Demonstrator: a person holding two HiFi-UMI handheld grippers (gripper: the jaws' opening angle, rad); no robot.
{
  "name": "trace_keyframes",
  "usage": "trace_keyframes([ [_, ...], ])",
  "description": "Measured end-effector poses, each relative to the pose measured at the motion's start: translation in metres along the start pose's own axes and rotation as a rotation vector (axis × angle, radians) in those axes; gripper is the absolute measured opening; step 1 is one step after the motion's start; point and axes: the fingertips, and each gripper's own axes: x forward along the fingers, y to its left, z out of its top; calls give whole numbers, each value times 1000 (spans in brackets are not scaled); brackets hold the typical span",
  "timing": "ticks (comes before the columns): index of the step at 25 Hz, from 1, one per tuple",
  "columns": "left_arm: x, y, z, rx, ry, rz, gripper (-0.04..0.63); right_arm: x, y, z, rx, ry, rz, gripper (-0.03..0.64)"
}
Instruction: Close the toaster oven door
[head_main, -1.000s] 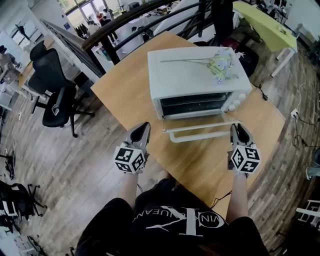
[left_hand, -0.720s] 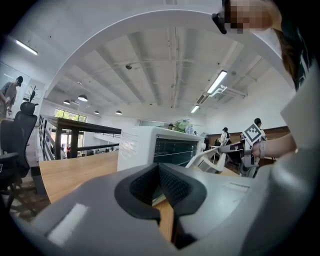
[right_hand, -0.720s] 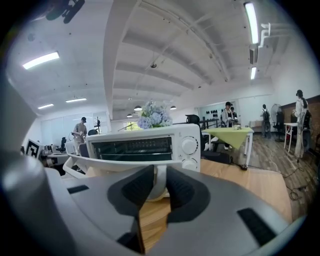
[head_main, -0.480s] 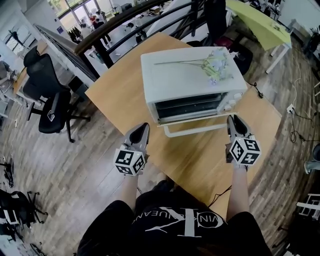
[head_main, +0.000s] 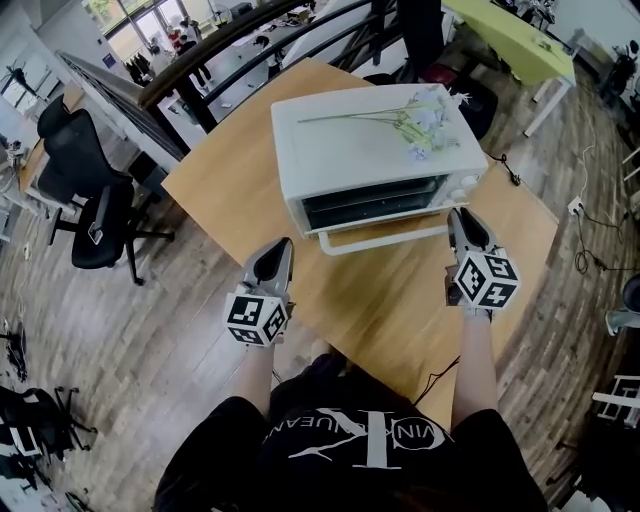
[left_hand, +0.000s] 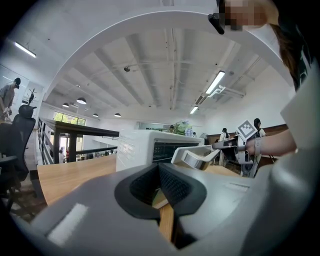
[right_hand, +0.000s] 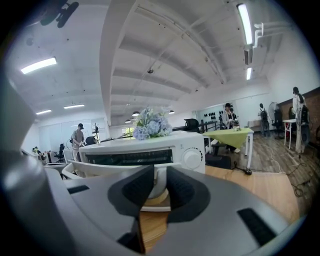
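Oven: the toaster oven (head_main: 370, 150) stands at the far middle of the table (head_main: 230, 190), front toward you; flowers (head_main: 420, 125) lie across its top.
Door: the door (head_main: 380, 229) is not shut yet; it hangs out at a slant from the bottom of the front, and the dark opening shows above it.
Handle: the handle (head_main: 385, 241) runs along the door's free edge, just clear of the oven front.
Change in door: 1.0 s ago it lay far lower and further out toward you; 0.5 s ago it was part-way up; now it sits close under the front.
Right gripper: your right gripper (head_main: 462, 220) has its tip at the right end of the handle; its 2 jaws stand a little apart, and the white end of the handle shows in the gap; you cannot tell whether the pads press it.
Change in right gripper: it has gone forward and up with the door since 1.0 s ago.
Left gripper: your left gripper (head_main: 278, 250) hovers over the near left edge of the table, well apart from the oven; its 2 jaws are together at the tips with nothing in them.
Change in left gripper: it has barely shifted.
Knob: 1 round knob (right_hand: 191, 158) shows at the right of the front, in the right gripper view.
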Motion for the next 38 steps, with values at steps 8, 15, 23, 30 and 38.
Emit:
trace_keyframes([
  [8, -1, -1, 1, -2, 6, -1, 11, 8, 0, 9, 14, -20, -6, 74],
  [15, -2, -1, 0, -4, 14, -3, 11, 17, -1, 19, 32, -59, -27, 74],
  [23, -3, 11, 1, -5, 14, 10, 11, 25, -4, 25, 38, -91, -32, 74],
  [30, 0, 21, -1, -5, 19, 13, 11, 34, -5, 28, 39, -119, -37, 74],
  [38, 1, 26, 2, -10, 17, 15, 11, 38, -4, 33, 6, -149, -69, 74],
])
